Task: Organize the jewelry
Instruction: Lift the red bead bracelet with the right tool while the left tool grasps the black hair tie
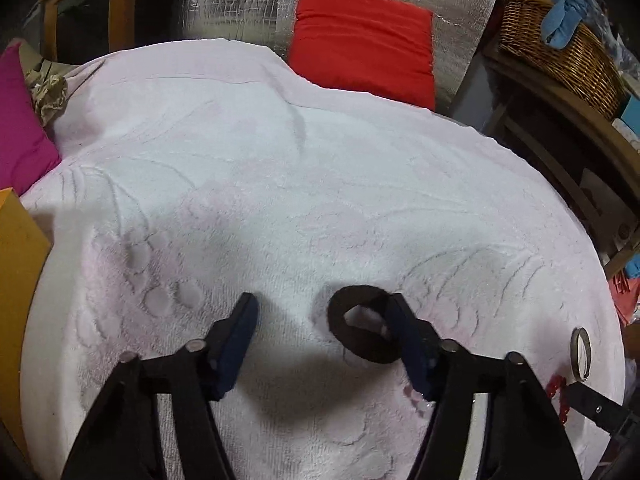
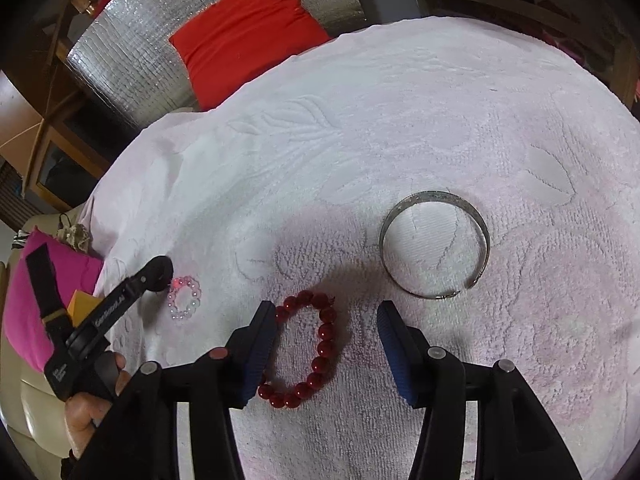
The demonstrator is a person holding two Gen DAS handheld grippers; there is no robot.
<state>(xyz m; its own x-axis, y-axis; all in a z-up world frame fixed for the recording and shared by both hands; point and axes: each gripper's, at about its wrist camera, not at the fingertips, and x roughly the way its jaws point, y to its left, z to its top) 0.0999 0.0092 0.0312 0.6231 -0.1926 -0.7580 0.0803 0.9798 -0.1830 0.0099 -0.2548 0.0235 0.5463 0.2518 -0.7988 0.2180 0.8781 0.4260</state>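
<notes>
My left hand-held gripper (image 1: 322,322) hangs low over the white towel (image 1: 280,168) with its jaws spread wide. A dark band (image 1: 362,330) lies on the towel against the inner face of its right finger; I cannot tell whether that finger hooks through the loop. My right hand-held gripper (image 2: 326,328) is also spread wide and grips nothing. The red bead bracelet (image 2: 308,350) lies flat on the towel between its fingers, touching or slipping under the left one and well apart from the right. The silver bangle (image 2: 434,244) rests on the towel just beyond the bracelet, on its right side. The clear bead ring (image 2: 184,298) sits to the bracelet's left, just beside the tip of my left hand-held gripper. A red cushion (image 2: 244,28) lies past the towel's far edge.
</notes>
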